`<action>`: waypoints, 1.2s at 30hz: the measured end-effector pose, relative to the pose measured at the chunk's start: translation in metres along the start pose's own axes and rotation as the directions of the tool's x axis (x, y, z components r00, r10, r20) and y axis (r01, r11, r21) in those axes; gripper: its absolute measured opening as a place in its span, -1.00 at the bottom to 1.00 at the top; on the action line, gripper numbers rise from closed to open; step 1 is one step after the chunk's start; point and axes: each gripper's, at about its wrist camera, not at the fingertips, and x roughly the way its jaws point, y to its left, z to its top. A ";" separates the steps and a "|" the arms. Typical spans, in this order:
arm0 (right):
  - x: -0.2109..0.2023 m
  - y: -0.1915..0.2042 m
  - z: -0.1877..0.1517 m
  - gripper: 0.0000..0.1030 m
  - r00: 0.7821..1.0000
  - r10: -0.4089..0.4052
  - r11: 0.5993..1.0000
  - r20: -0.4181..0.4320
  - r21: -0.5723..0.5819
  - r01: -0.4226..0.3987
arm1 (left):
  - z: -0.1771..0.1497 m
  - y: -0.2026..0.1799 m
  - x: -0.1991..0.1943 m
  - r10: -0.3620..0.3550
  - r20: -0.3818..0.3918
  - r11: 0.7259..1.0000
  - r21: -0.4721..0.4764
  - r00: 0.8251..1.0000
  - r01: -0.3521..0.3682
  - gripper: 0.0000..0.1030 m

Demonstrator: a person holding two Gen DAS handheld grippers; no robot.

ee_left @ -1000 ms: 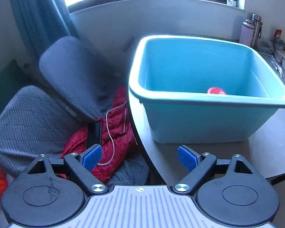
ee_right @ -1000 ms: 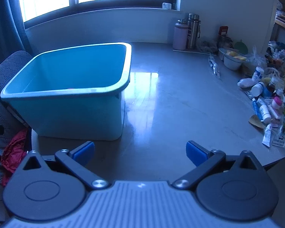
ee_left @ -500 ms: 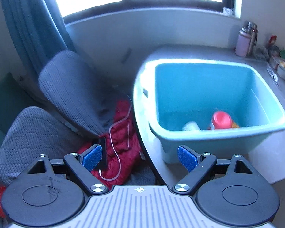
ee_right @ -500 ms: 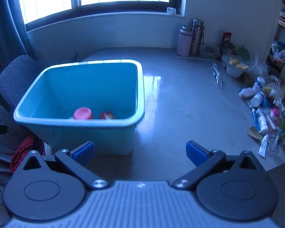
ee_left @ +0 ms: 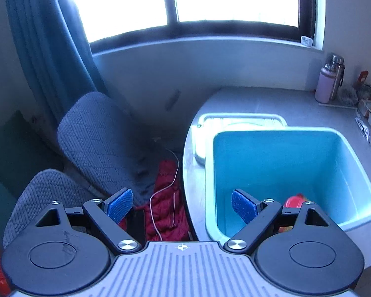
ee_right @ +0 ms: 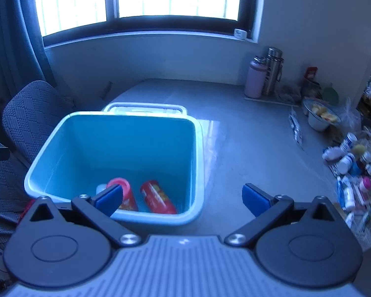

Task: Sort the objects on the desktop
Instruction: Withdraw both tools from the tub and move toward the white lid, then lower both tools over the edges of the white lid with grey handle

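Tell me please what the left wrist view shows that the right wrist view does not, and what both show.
Only the left wrist view shows the red jacket with a white cable on the chair. Only the right wrist view shows the heap of small bottles at the desk's right edge and two red cans lying in the bin. Both show the blue bin, the flasks, and an open, empty claw, left claw, right claw.

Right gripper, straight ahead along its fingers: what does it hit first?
Probably the grey tabletop just right of the light blue plastic tub. The open right gripper points past the tub's right wall, though depth is unclear.
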 end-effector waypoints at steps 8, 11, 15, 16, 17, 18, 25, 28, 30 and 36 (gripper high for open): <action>0.026 0.000 0.025 0.99 0.999 0.053 0.999 0.011 -0.010 -0.053 | 0.024 -0.008 0.020 0.010 -0.010 1.000 -0.014 1.000 -0.010 0.73; 0.037 -0.002 0.032 0.99 0.998 0.068 0.998 0.006 -0.011 -0.068 | 0.032 -0.012 0.030 0.020 -0.019 1.000 -0.014 1.000 -0.020 0.73; 0.051 -0.005 0.042 0.99 0.996 0.086 0.996 0.005 -0.020 -0.086 | 0.042 -0.016 0.039 0.038 -0.019 0.999 -0.019 0.999 -0.038 0.73; 0.053 -0.006 0.045 0.99 0.995 0.095 0.995 0.008 -0.025 -0.095 | 0.045 -0.016 0.040 0.043 -0.016 0.999 -0.020 0.999 -0.043 0.73; 0.055 -0.006 0.048 0.99 0.995 0.101 0.995 0.012 -0.029 -0.100 | 0.047 -0.017 0.041 0.049 -0.014 0.999 -0.022 0.999 -0.049 0.73; 0.058 -0.007 0.051 0.99 0.994 0.107 0.994 0.017 -0.032 -0.106 | 0.051 -0.017 0.043 0.058 -0.013 0.998 -0.023 0.998 -0.059 0.73; 0.077 -0.013 0.069 0.99 0.991 0.136 0.990 0.009 -0.039 -0.136 | 0.074 -0.019 0.058 0.070 -0.030 0.997 -0.038 0.997 -0.071 0.73; 0.080 -0.013 0.077 0.99 0.989 0.147 0.989 0.009 -0.036 -0.146 | 0.084 -0.018 0.064 0.056 -0.037 0.998 -0.040 0.998 -0.057 0.73; 0.083 -0.012 0.082 0.99 0.989 0.150 0.988 0.012 -0.037 -0.150 | 0.090 -0.017 0.069 0.043 -0.035 0.998 -0.040 0.998 -0.044 0.73; 0.100 -0.005 0.099 0.99 0.992 0.125 0.992 0.011 -0.004 -0.125 | 0.111 -0.011 0.096 0.012 -0.050 1.000 -0.015 0.999 -0.013 0.73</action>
